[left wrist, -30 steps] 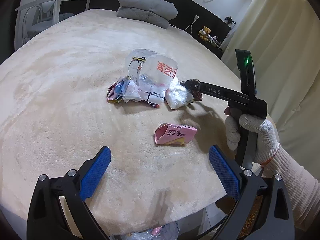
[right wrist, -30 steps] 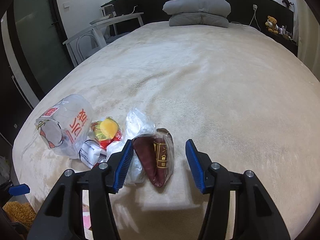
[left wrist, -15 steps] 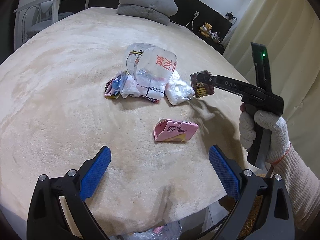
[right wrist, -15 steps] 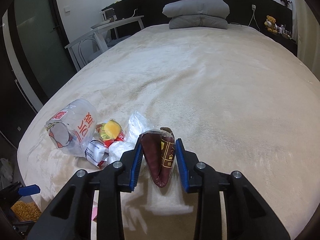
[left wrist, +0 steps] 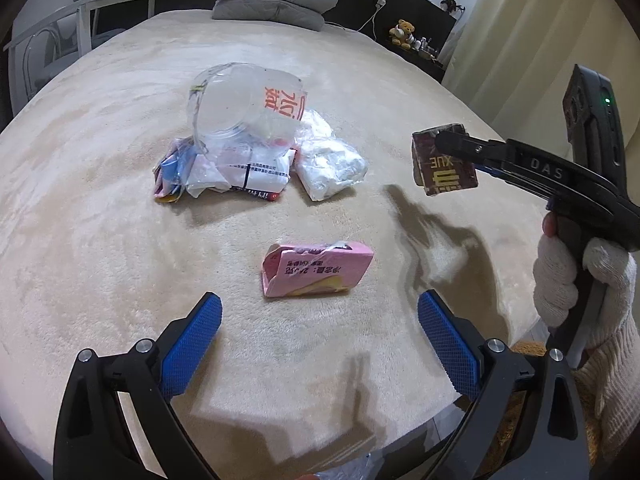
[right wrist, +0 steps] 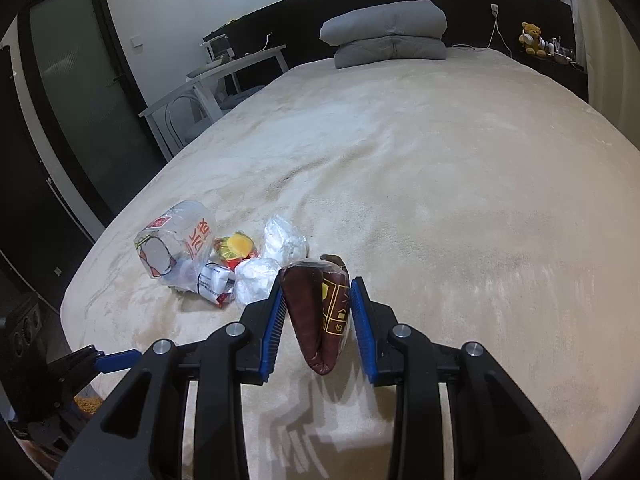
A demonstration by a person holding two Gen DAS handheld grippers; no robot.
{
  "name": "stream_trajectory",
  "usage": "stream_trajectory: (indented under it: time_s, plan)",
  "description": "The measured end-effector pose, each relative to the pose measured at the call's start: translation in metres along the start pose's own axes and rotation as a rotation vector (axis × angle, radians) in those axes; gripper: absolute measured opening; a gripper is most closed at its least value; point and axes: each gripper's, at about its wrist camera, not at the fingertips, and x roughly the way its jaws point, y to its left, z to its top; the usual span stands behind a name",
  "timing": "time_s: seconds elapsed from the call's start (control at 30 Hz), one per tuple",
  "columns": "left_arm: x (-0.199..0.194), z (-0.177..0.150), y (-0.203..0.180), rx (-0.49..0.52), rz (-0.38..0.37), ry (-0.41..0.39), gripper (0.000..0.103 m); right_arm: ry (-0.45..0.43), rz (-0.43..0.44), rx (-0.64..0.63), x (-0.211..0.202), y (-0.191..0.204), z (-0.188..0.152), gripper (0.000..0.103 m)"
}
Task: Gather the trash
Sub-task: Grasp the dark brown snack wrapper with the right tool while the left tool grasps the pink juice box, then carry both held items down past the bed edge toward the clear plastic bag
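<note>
While the right gripper [right wrist: 318, 312] clamps the brown wrapper [right wrist: 320, 312], the wide-open left gripper [left wrist: 320, 344] faces the pink carton [left wrist: 316, 270], lying crosswise, seemingly just beyond its jaws.

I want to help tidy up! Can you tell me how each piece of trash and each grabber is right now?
Right gripper: shut on the brown wrapper, lifted off the bed.
Left gripper: open, holding nothing.
Pink carton: lying on its side, end flap torn open.
Clear plastic bag: crumpled, on top of the pile.
White bag: scrunched, beside the pile.
</note>
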Motion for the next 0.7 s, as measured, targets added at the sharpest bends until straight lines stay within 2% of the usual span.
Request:
stream_trajectory:
  time_s: [0.3,0.47,0.5,0.53,0.57,0.7]
  plan:
    - [0.031,0.017,-0.016,0.084,0.120,0.008,0.096,0.009,0.030,-0.002,-0.012,0.002,-0.009,0.034]
    - [0.043,0.025,-0.020,0.102,0.154,0.022,0.094,-0.001,0.047,-0.005,-0.017,0.004,-0.011,0.034]
    - [0.046,0.025,-0.019,0.099,0.155,0.032,0.088,-0.001,0.049,-0.005,-0.017,0.005,-0.011,0.034]
    - [0.049,0.025,-0.019,0.097,0.159,0.047,0.071,-0.001,0.049,-0.007,-0.018,0.005,-0.012,0.034]
    - [0.053,0.024,-0.017,0.094,0.167,0.062,0.066,-0.001,0.050,-0.008,-0.018,0.005,-0.012,0.034]
    - [0.051,0.025,-0.015,0.086,0.163,0.049,0.066,0.004,0.048,-0.006,-0.017,0.004,-0.012,0.034]
